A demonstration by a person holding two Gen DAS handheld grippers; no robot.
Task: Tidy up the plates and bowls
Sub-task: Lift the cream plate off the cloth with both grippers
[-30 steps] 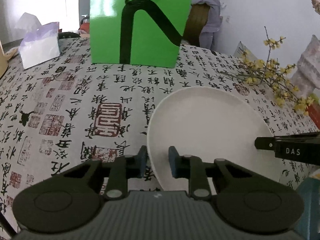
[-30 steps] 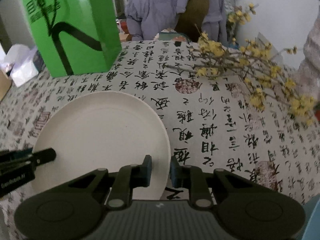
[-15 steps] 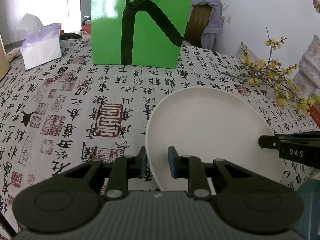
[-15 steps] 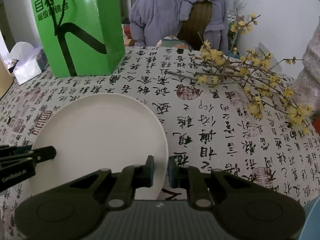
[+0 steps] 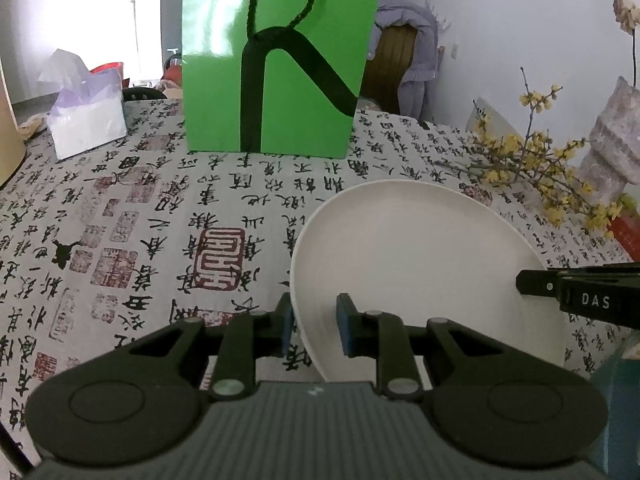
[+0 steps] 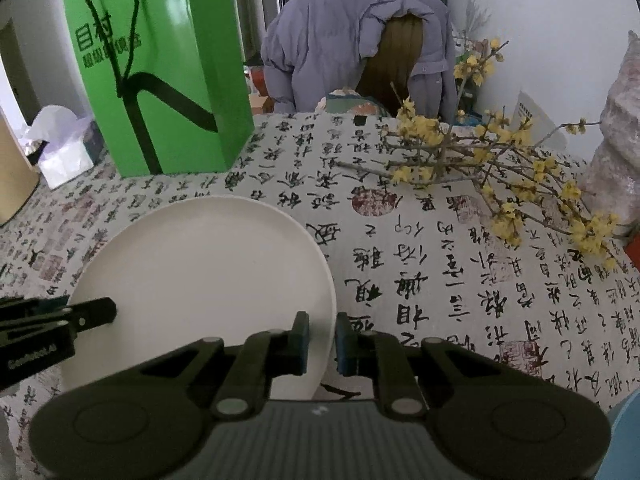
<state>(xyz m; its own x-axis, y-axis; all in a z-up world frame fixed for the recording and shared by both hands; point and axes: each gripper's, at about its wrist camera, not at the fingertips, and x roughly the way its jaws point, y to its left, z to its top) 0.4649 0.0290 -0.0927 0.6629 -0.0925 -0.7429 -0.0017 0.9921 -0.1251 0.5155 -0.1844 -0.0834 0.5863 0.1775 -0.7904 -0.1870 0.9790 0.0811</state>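
A large white plate [image 5: 408, 256] is held above the calligraphy-print tablecloth between both grippers. My left gripper [image 5: 314, 326] is shut on the plate's left rim. My right gripper [image 6: 322, 342] is shut on the plate's [image 6: 204, 272] right rim. The right gripper's fingers [image 5: 576, 298] show at the right in the left wrist view. The left gripper's fingers [image 6: 52, 326] show at the left in the right wrist view. No bowl is in view.
A tall green paper bag [image 5: 276, 60] stands at the back of the table [image 5: 120, 240]. A tissue pack [image 5: 86, 118] lies at back left. Yellow flowering branches [image 6: 500, 176] lie at back right. A chair with a purple jacket [image 6: 356, 40] stands behind.
Both grippers have risen with the plate, lifting it higher above the tablecloth. Both grips on the rim have not changed.
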